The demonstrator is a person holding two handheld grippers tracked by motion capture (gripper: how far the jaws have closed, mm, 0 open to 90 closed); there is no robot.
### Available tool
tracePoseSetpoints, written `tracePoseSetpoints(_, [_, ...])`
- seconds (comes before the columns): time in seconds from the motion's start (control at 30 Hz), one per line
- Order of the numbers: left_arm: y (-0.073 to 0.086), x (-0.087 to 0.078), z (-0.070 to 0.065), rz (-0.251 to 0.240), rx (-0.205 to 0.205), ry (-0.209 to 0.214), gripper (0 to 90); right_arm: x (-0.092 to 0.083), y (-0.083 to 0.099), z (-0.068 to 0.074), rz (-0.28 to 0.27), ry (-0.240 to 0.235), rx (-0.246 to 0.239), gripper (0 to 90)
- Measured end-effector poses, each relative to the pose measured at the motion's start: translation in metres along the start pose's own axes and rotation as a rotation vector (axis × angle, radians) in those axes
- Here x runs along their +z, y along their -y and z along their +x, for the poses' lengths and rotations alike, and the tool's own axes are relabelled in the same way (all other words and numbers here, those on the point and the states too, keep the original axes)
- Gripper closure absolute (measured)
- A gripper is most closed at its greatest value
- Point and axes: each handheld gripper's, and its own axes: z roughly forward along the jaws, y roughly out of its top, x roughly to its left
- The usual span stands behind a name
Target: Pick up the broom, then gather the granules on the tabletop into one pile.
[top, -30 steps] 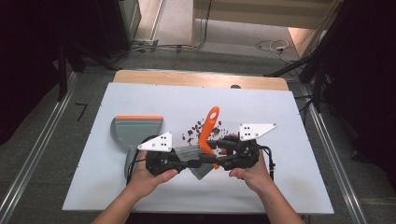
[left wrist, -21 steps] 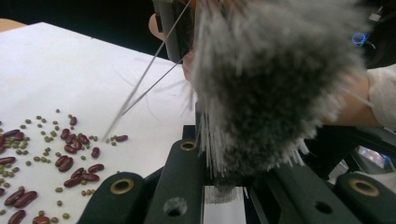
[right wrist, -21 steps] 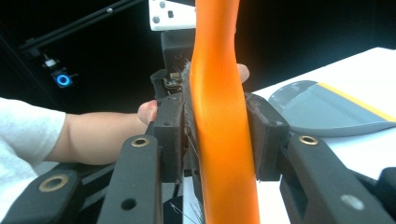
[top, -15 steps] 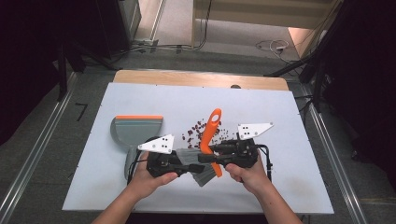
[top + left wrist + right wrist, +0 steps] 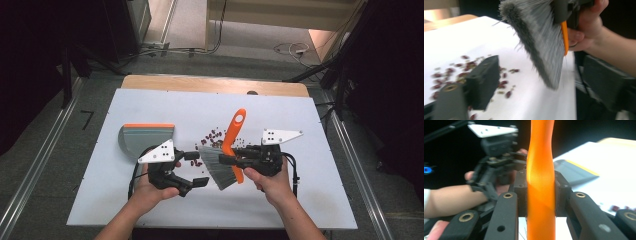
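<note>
A hand brush with an orange handle [image 5: 235, 131] and grey bristles [image 5: 216, 167] is tilted over the white table. My right gripper [image 5: 226, 160] is shut on the handle [image 5: 541, 182] just above the bristle head. My left gripper [image 5: 196, 169] is open just left of the bristles [image 5: 536, 42], with nothing between its fingers [image 5: 484, 80]. Small dark red beans [image 5: 215, 137] lie scattered around the brush, and several [image 5: 466, 70] sit under the left jaw. A grey dustpan [image 5: 147, 137] with an orange edge rests to the left.
The white tabletop [image 5: 150, 105] has open room at its back and far right. A wooden board edge [image 5: 210, 82] runs along the far side. Cables [image 5: 292, 170] trail from both grippers. The left hand and its gripper [image 5: 494, 170] show beyond the handle, and the dustpan [image 5: 574, 171] to its right.
My left gripper has opened and drawn back left from the brush head. The right gripper keeps the handle and has shifted the brush slightly right.
</note>
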Motion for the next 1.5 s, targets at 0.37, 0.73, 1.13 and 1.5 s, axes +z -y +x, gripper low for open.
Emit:
tracePoseSetpoints(0.37, [0.007,-0.019,0.008,-0.017,-0.014,-0.066,0.0,-0.022,-0.001,-0.018,0.043,0.260,0.020,68.9])
tracePoseSetpoints(0.73, [0.020,-0.038,0.017,-0.028,-0.023,-0.105,0.0,-0.041,0.001,-0.037,0.075,0.418,0.040,68.9])
tracePoseSetpoints(1.13, [0.032,-0.054,0.022,-0.024,-0.036,-0.147,0.0,-0.054,0.003,-0.060,0.126,0.605,0.089,68.8])
tracePoseSetpoints(1.5, [0.036,-0.059,0.028,-0.023,-0.040,-0.174,0.0,-0.037,-0.021,-0.093,0.335,0.830,-0.004,68.8])
